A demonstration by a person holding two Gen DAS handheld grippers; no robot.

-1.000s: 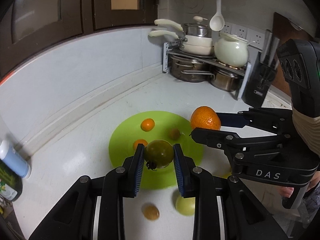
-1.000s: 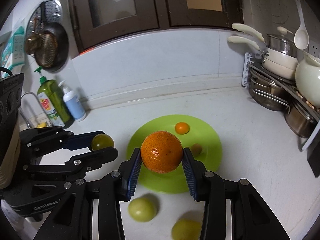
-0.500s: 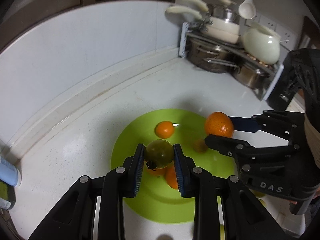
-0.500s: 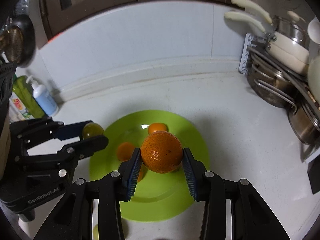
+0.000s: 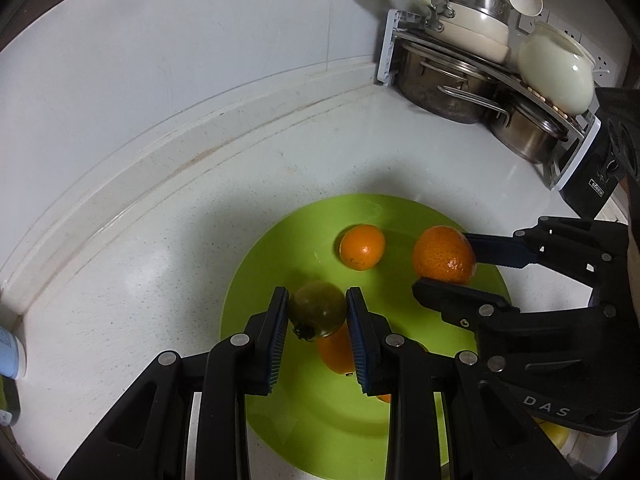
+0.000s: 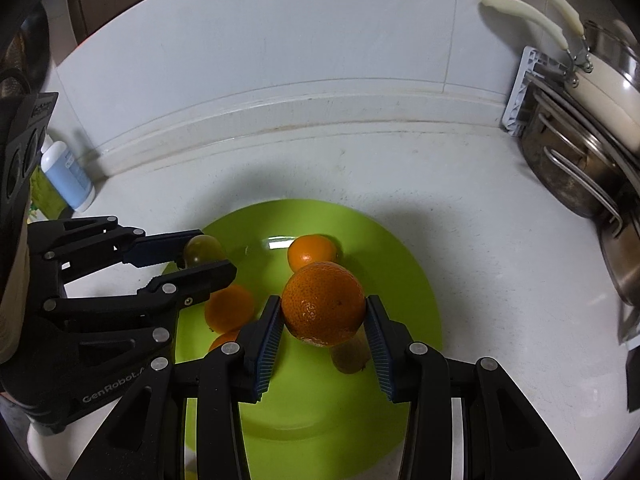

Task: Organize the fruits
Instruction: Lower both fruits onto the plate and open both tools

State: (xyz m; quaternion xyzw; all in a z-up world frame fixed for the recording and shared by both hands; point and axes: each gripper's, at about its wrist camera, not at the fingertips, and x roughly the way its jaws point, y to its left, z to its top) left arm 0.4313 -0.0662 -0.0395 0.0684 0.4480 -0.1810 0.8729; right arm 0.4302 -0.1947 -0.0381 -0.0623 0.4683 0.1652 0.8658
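My left gripper point(image 5: 318, 314) is shut on a small dark green fruit point(image 5: 318, 309) and holds it over the left part of a lime green plate point(image 5: 320, 412). My right gripper point(image 6: 322, 320) is shut on a large orange mandarin point(image 6: 323, 304) above the plate's point(image 6: 416, 280) middle. Small oranges lie on the plate: one at the back point(image 5: 362, 247), another under the green fruit point(image 5: 336, 350). A small brownish fruit point(image 6: 348, 356) lies under the mandarin. In the left wrist view the right gripper point(image 5: 448, 270) with the mandarin point(image 5: 443, 255) is at the right; the left gripper point(image 6: 206, 258) shows at the left of the right wrist view.
A rack point(image 5: 460, 64) of steel pots, cream pans and a white pot stands at the back right corner. A black knife block point(image 5: 596, 184) is beside it. A blue-labelled bottle point(image 6: 66, 174) stands at the back left by the wall. A pale yellow fruit point(image 5: 554, 434) lies off the plate, bottom right.
Both grippers have moved forward and down over the plate, each keeping its fruit. The plate now fills the lower view, and the loose fruits in front of it have mostly dropped out of sight.
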